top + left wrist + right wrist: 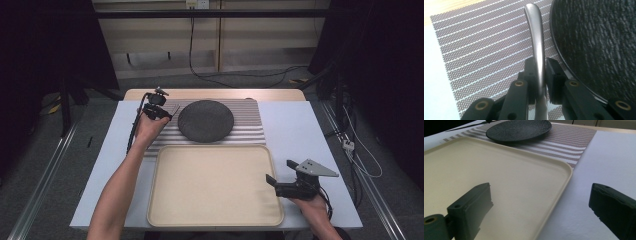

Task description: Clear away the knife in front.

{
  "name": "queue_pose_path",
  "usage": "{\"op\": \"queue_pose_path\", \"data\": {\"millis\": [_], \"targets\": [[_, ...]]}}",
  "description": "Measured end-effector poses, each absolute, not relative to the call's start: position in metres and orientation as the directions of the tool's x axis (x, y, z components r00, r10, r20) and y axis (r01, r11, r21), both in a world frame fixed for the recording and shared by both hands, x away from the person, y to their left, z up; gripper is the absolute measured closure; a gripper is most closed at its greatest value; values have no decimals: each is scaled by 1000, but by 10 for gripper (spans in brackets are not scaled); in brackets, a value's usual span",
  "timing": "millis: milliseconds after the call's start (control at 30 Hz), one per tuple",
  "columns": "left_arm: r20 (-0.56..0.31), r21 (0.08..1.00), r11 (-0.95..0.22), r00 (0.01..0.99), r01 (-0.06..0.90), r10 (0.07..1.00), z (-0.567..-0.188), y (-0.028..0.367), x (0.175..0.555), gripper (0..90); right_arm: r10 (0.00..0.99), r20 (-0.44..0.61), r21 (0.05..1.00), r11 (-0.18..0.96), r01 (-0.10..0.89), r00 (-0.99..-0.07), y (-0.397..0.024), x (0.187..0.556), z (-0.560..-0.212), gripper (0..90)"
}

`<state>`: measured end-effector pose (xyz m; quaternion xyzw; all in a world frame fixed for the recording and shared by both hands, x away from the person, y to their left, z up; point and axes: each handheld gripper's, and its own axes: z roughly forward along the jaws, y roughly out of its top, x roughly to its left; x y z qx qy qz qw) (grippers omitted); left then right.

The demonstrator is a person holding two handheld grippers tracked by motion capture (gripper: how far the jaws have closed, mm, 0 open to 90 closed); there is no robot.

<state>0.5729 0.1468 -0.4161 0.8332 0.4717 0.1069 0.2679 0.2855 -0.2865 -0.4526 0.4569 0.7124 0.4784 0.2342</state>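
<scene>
Looking down from the high view, the left gripper (159,112) is seen over the striped placemat (250,127), just left of the dark round plate (205,120); the right gripper (280,176) is held at the right rim of the cream tray (215,220). In the left gripper view, a metal utensil handle (536,45) is pinched between the jaws, beside the plate's rim (560,56). In the right gripper view, the jaws are spread wide, astride the tray's edge (554,202).

The plate (205,120) sits on the striped mat (247,131), behind the tray (215,186). A metal utensil handle (537,50) lies just left of the plate.
</scene>
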Motion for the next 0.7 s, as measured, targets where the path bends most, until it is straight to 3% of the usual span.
{"op": "queue_pose_path", "data": {"millis": [700], "targets": [[-63, 597, -441, 587, 670, 807, -398, 148, 539, 798, 875, 98, 897, 130, 423, -475, -286, 285, -452, 49]]}}
